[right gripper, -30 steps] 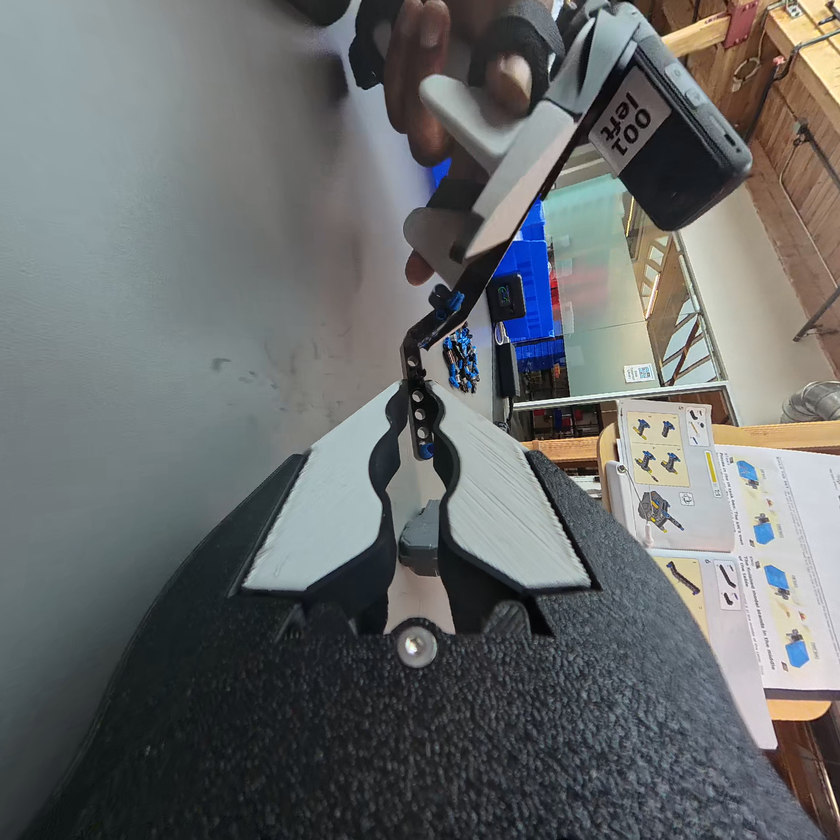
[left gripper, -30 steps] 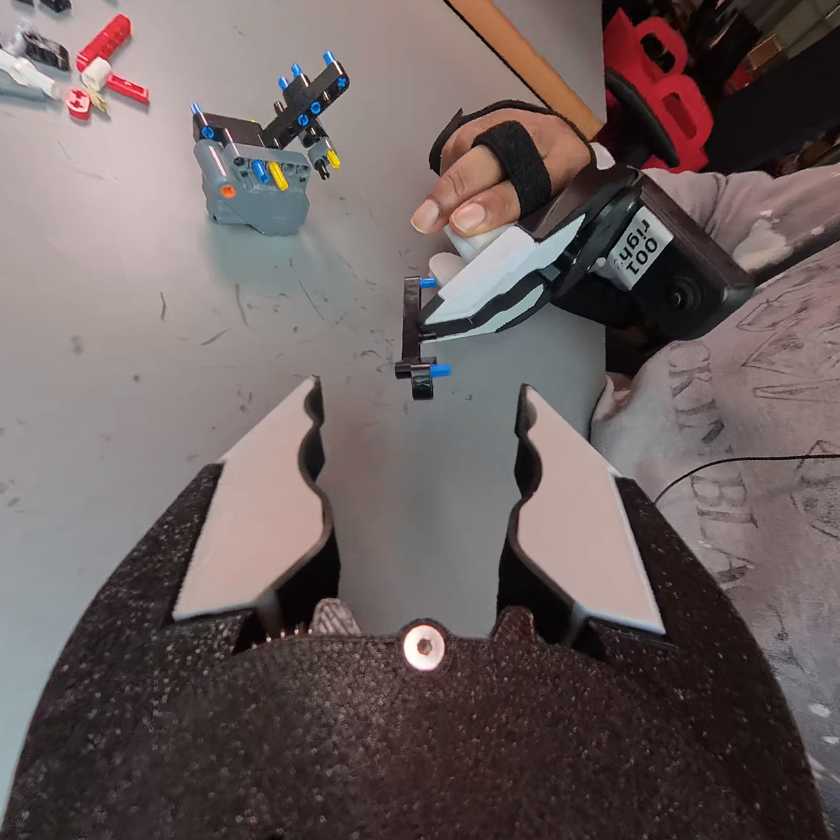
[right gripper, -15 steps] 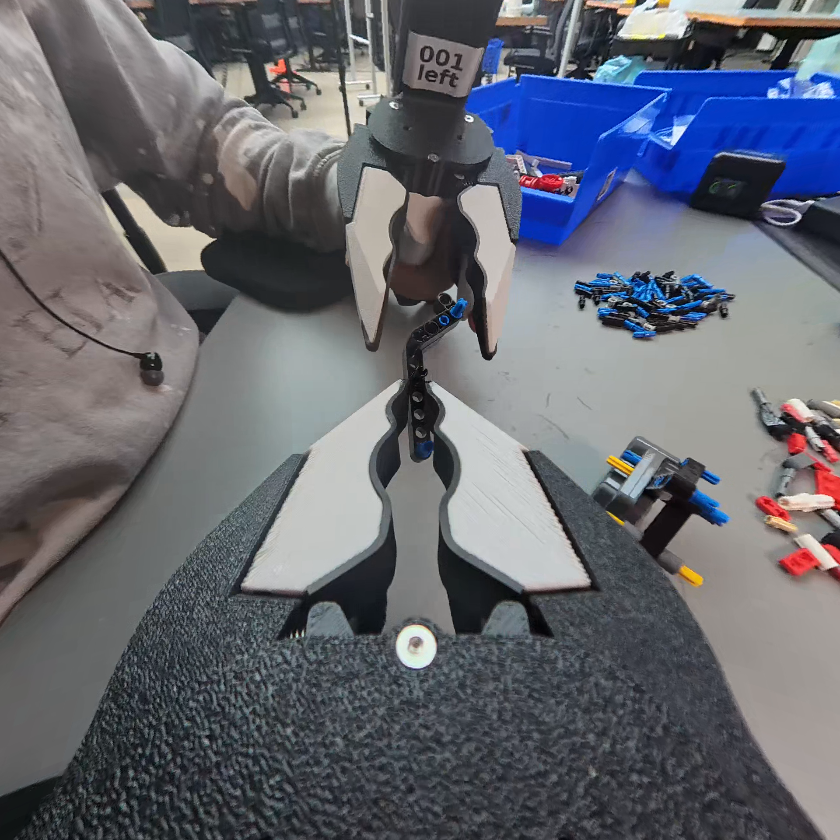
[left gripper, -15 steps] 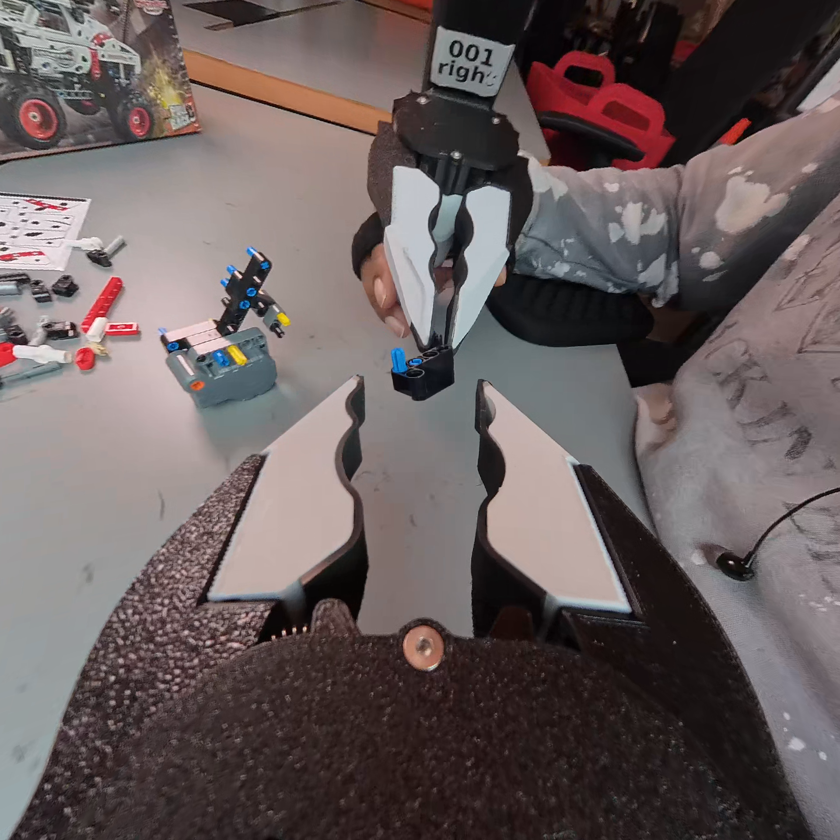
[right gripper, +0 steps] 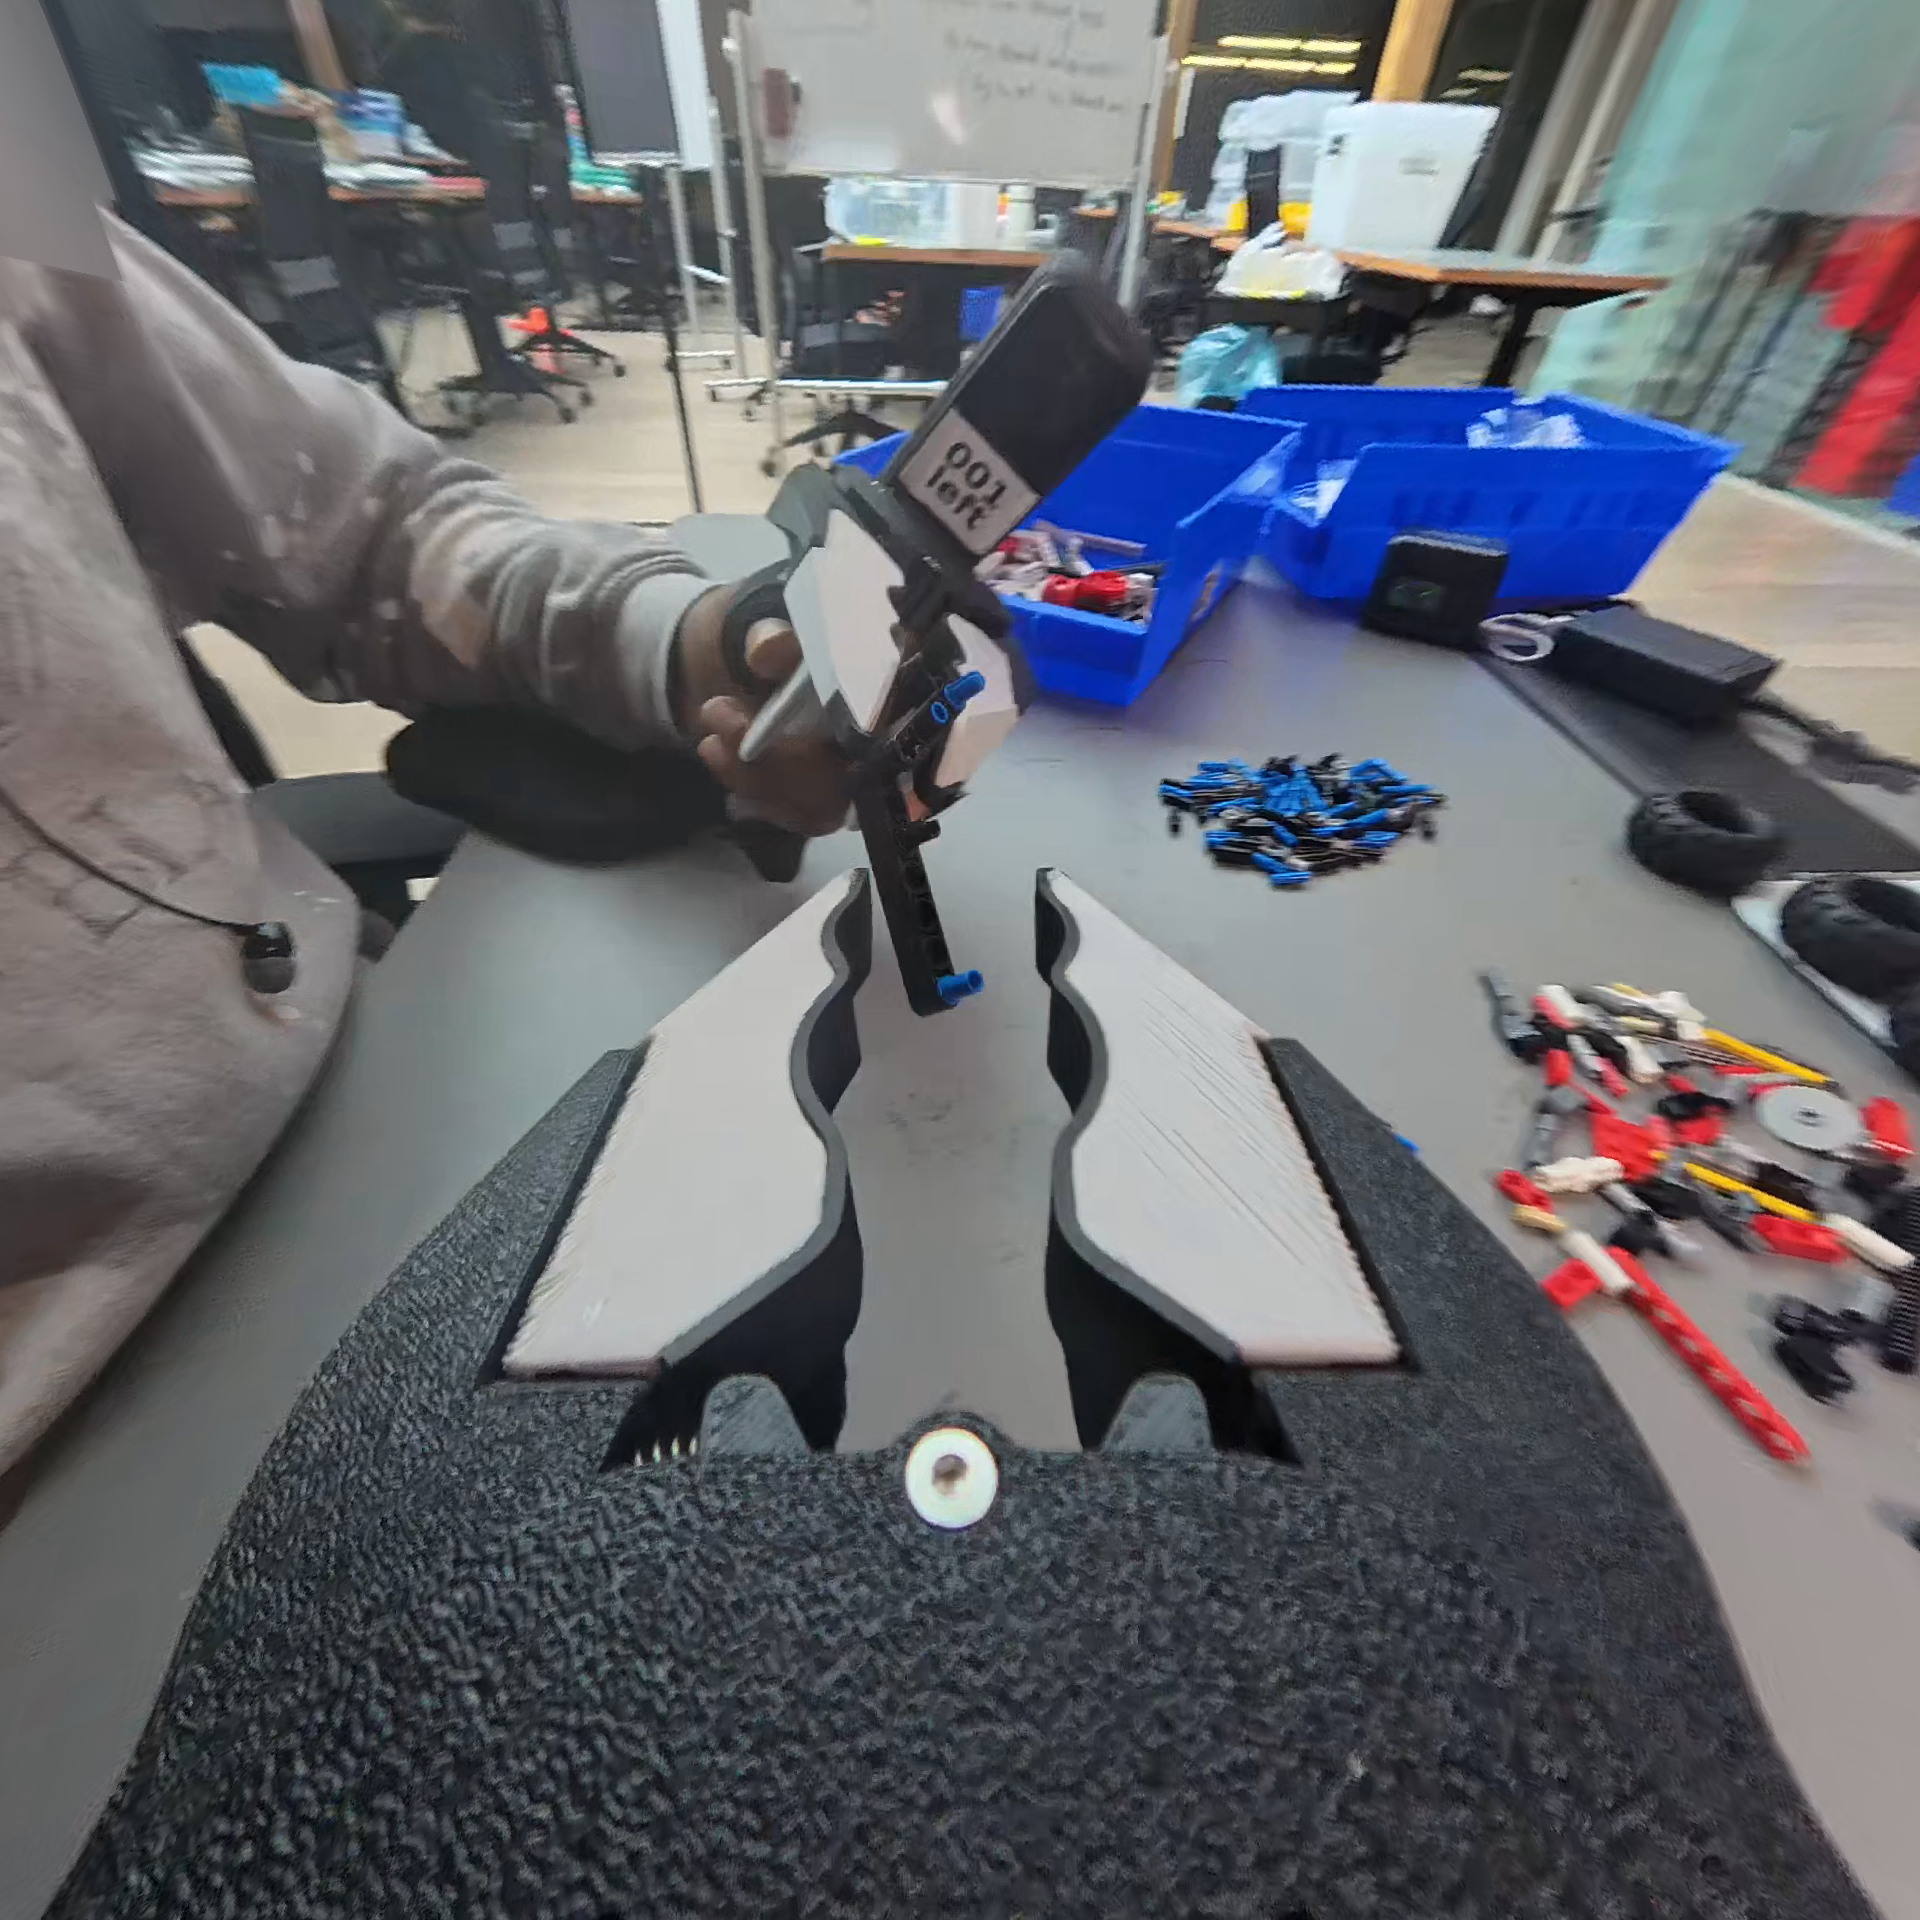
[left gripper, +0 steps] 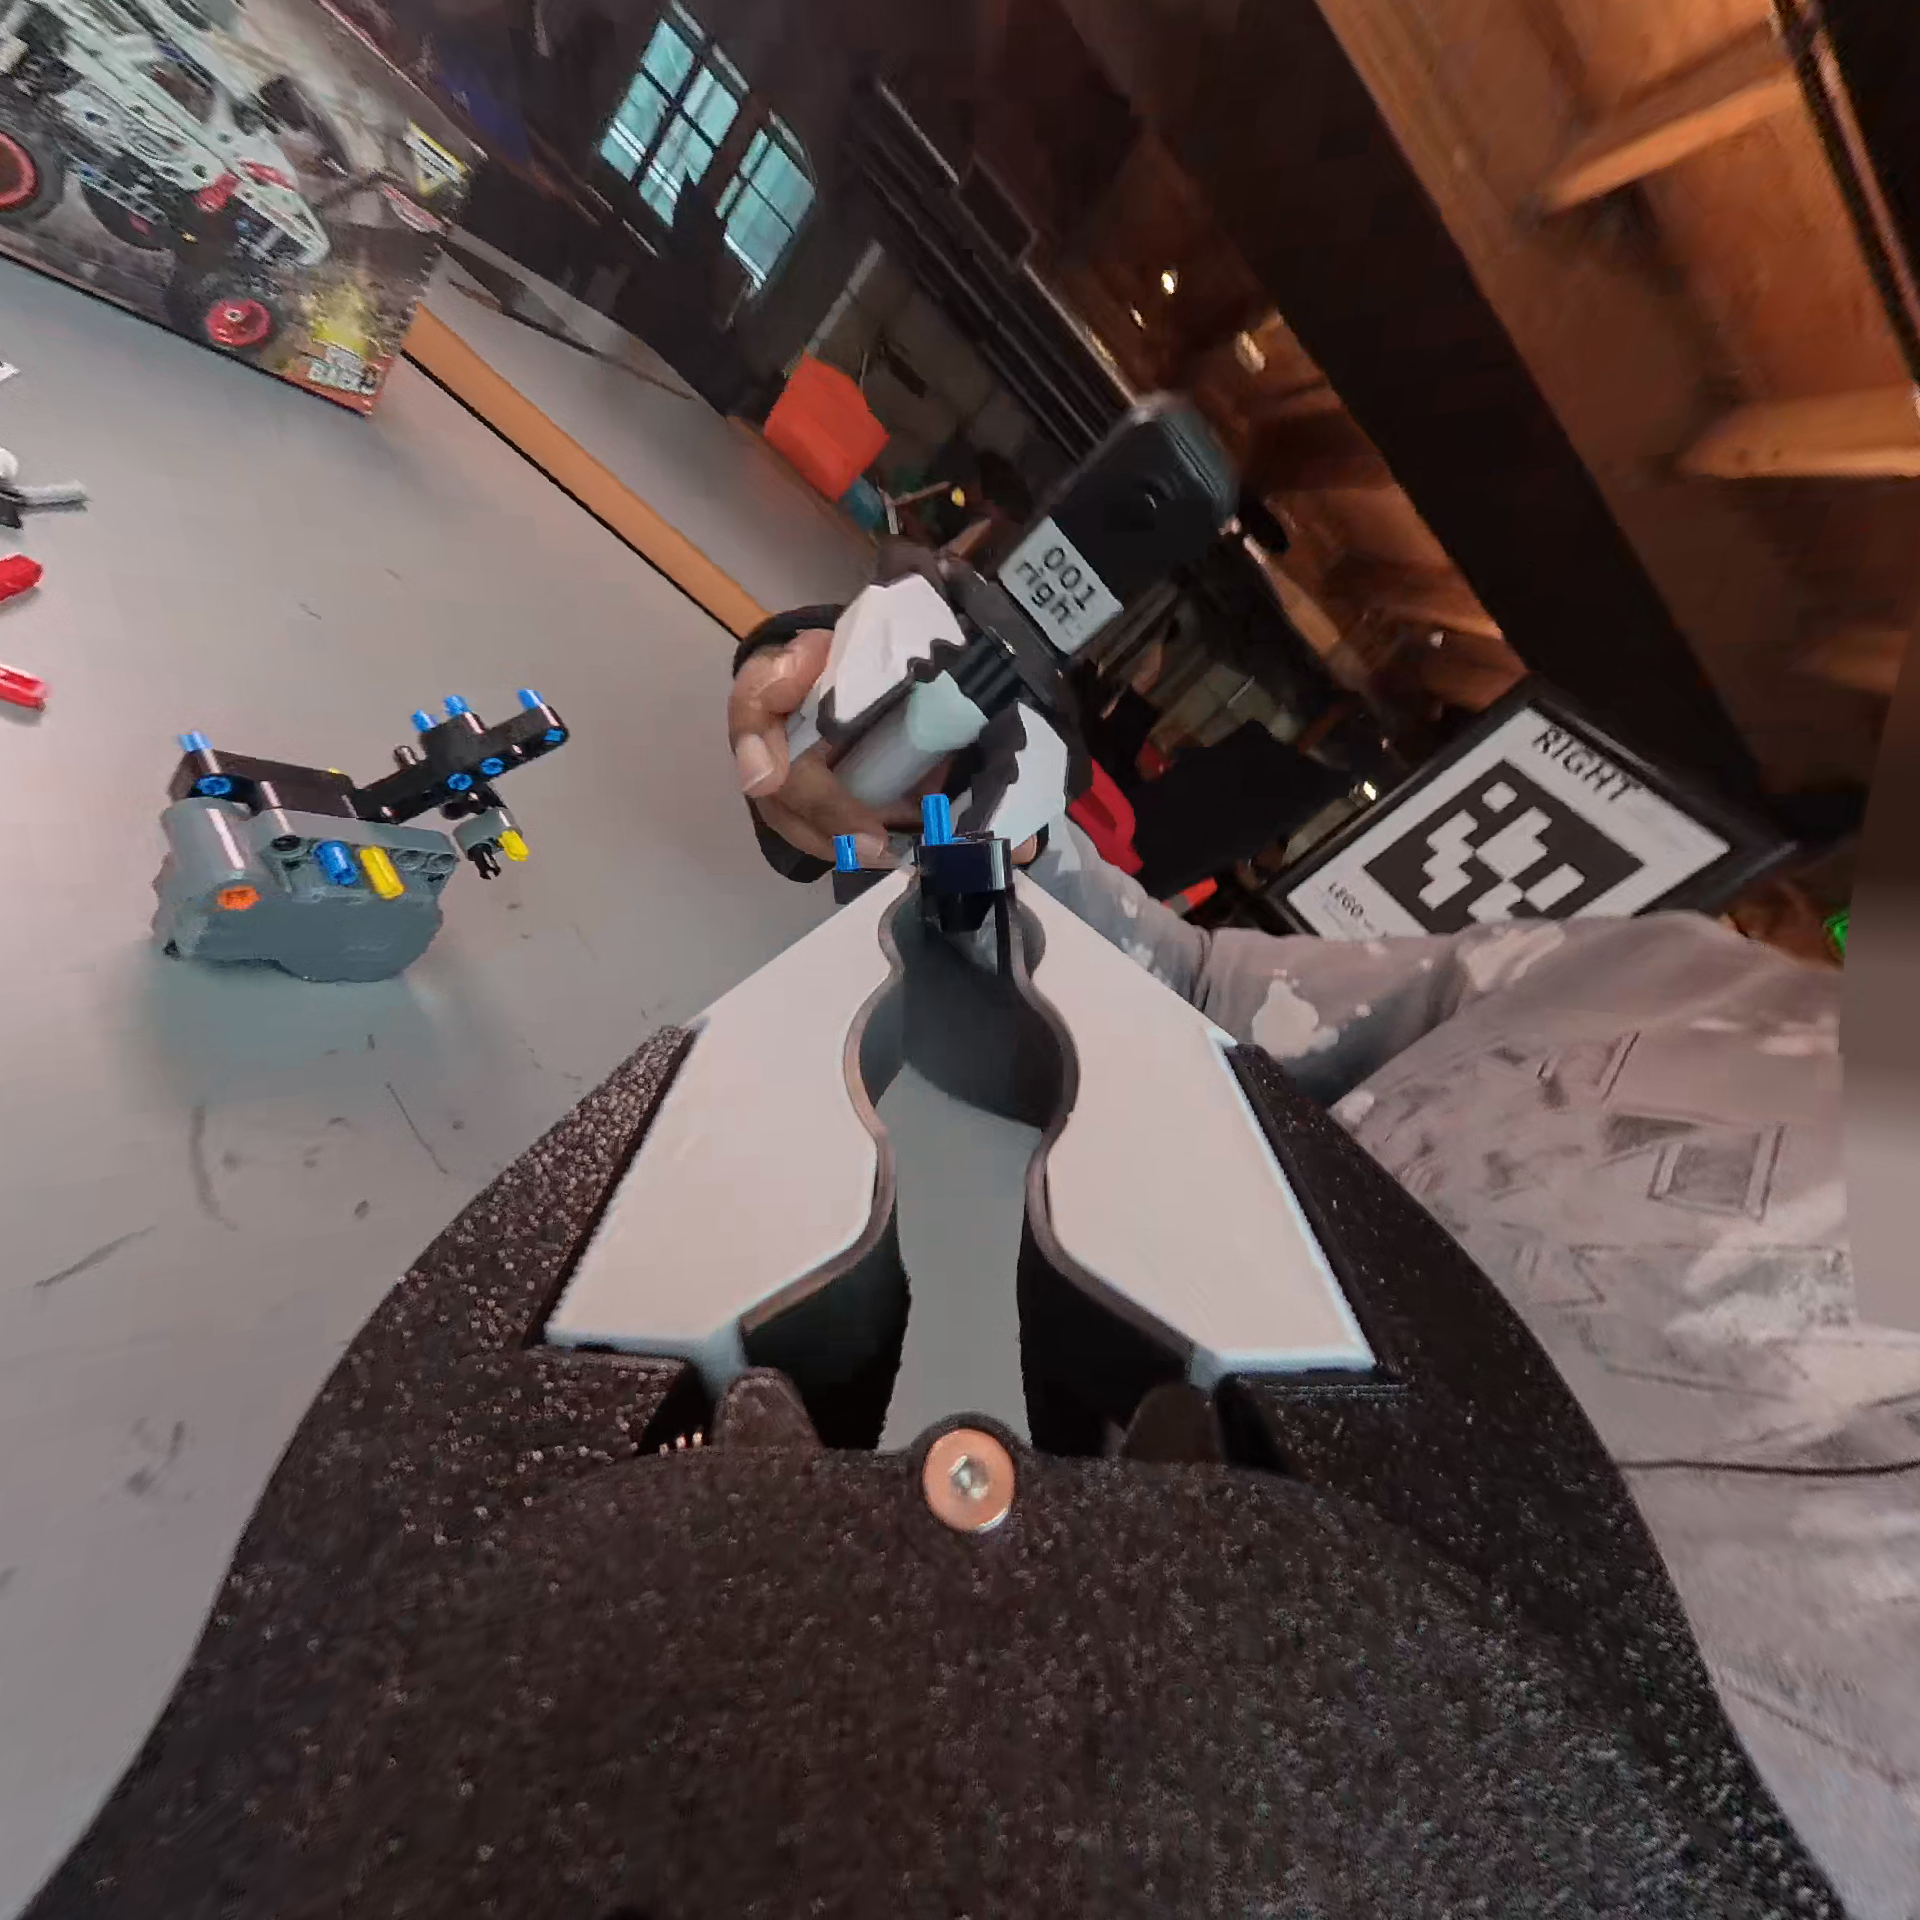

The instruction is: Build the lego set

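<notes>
A black angled beam with blue pins is clamped at the tips of my left gripper, which is shut on it above the grey table. In the right wrist view the beam hangs down from the left gripper, its lower end between the open fingers of my right gripper, touching neither. The right gripper also shows just beyond the beam in the left wrist view. A grey motor block with black beams and blue and yellow pins stands on the table to the left.
A pile of blue and black pins, loose red, white and yellow parts and black tyres lie to the right. Blue bins stand behind. The set's box is at the far left. The person's sleeve crosses the table edge. My left and right fingertips are right by each other.
The beam has passed from the right gripper to the left: the left gripper shut on its upper end and the right gripper opened. Both grippers have tilted.
</notes>
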`<state>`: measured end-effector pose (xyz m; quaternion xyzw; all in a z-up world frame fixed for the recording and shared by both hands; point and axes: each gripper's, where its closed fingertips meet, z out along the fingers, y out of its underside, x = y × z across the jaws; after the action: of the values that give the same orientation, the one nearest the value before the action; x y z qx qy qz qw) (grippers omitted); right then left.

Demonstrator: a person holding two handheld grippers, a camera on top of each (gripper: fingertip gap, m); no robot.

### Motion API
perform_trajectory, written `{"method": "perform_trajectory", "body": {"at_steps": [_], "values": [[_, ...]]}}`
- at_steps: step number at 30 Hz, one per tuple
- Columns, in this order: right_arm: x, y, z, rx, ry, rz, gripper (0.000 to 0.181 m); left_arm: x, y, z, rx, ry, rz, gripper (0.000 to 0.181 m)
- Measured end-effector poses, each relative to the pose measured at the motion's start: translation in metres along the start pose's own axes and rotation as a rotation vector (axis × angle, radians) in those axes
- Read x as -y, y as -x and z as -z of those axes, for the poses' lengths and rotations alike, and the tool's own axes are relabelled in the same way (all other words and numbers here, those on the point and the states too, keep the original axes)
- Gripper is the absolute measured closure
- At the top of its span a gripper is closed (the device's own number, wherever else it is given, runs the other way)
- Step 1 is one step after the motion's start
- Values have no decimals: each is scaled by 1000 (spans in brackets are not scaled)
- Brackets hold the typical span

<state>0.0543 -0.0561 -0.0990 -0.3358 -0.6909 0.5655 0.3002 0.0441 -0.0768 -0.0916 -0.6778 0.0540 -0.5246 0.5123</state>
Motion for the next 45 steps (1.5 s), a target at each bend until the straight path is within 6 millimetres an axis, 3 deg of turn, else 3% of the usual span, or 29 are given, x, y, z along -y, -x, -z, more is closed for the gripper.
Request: {"method": "perform_trajectory", "body": {"at_steps": [3,5,8,10,12,15,18,24,27,36,45], "values": [[9,-22,11,-274,53,218,139,15,14,12,54,-122,70,169],[11,-20,9,-401,113,293,143,21,26,20,140,-181,54,169],[16,2,-14,-486,100,118,149,30,37,29,279,-241,-65,169],[20,12,-27,-567,46,-32,161,35,42,34,375,-255,-180,169],[24,17,-36,-618,7,-148,161,40,44,37,480,-251,-304,169],[27,8,-44,-707,-33,-261,156,42,44,40,631,-217,-500,169],[15,-5,-53,-769,22,-287,153,44,39,41,737,-188,-660,168],[-1,-7,-76,-759,107,-264,152,44,27,38,802,-148,-853,168],[5,-6,-76,-742,87,-240,151,45,16,37,680,-189,-793,168],[2,-17,-52,-757,95,-255,145,48,-11,42,150,-325,-288,168],[-14,-21,-36,-781,178,-268,138,43,1,42,34,-345,-51,168]]}}
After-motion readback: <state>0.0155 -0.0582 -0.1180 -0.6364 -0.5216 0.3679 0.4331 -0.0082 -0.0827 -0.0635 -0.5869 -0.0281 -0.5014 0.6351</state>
